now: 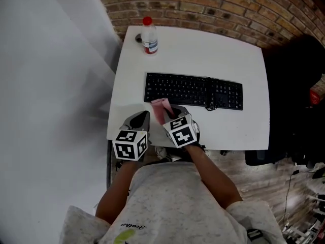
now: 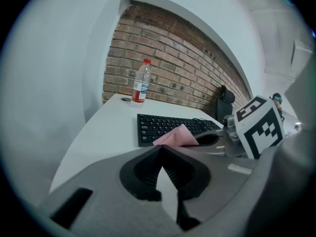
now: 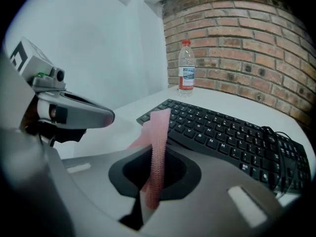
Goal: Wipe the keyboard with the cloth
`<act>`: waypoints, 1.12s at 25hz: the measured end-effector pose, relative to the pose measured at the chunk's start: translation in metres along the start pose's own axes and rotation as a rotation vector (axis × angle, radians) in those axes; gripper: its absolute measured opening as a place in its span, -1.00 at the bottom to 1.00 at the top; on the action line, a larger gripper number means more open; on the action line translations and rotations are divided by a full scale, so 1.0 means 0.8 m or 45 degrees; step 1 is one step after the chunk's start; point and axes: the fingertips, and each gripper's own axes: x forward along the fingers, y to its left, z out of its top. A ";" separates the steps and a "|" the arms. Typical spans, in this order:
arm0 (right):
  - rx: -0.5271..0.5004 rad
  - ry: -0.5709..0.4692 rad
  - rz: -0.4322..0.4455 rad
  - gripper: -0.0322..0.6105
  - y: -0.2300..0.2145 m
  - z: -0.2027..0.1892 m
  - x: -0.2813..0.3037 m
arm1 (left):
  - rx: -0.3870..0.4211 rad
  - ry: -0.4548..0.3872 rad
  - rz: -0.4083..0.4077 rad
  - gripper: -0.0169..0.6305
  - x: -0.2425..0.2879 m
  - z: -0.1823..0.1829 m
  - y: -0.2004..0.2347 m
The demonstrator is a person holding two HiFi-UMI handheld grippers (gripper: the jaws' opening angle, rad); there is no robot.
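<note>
A black keyboard (image 1: pixel 193 90) lies across the middle of the white table (image 1: pixel 203 50). My right gripper (image 1: pixel 172 114) hovers just in front of the keyboard's left part, shut on a pink cloth (image 1: pixel 160 109) that sticks up out of its jaws. The right gripper view shows the cloth (image 3: pixel 159 132) as an upright strip pinched at the gripper's tip (image 3: pixel 158 154), with the keyboard (image 3: pixel 232 137) beyond it. My left gripper (image 1: pixel 143 117) is beside it at the table's near edge, shut with nothing in it (image 2: pixel 160 149). In the left gripper view the cloth (image 2: pixel 175 137) shows in front of the keyboard (image 2: pixel 168 125).
A clear water bottle (image 1: pixel 149 36) with a red cap stands at the table's back left, a small dark object (image 1: pixel 138 37) beside it. A cable (image 1: pixel 210 104) curls on the keyboard's right part. A black chair (image 1: pixel 299 95) stands right of the table. A brick wall runs behind.
</note>
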 end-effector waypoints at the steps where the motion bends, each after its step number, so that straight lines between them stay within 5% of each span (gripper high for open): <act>1: 0.006 0.000 -0.007 -0.82 -0.003 -0.002 -0.002 | 0.003 0.002 -0.007 -0.98 0.002 0.001 -0.003; 28: 0.161 -0.004 -0.205 -0.82 -0.098 -0.056 -0.071 | 0.105 0.066 -0.216 -0.98 0.070 0.006 -0.102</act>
